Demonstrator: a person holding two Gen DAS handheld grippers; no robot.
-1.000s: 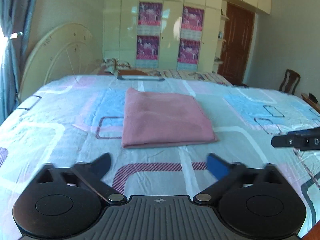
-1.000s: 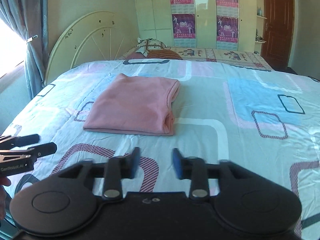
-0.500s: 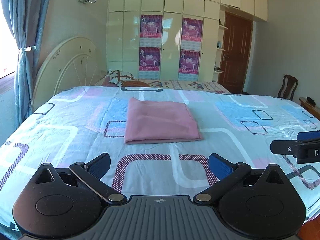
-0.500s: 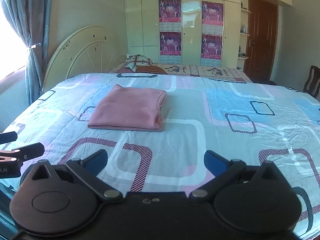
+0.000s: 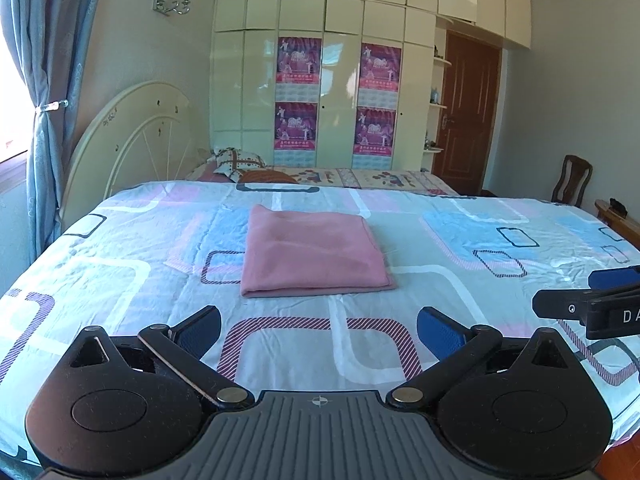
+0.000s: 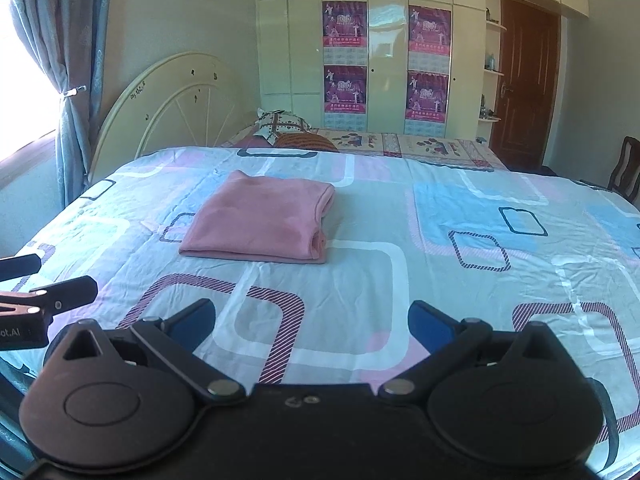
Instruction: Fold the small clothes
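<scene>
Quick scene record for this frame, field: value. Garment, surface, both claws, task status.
garment: pink folded cloth, flat rectangle, lying alone
surface: patterned bedsheet
left claw: open, nothing between its fingers, short of the cloth
right claw: open, nothing between its fingers, short of the cloth
contact: neither claw touches the cloth
background: wardrobe with posters, brown door, wooden chair
task status: fold looks complete
</scene>
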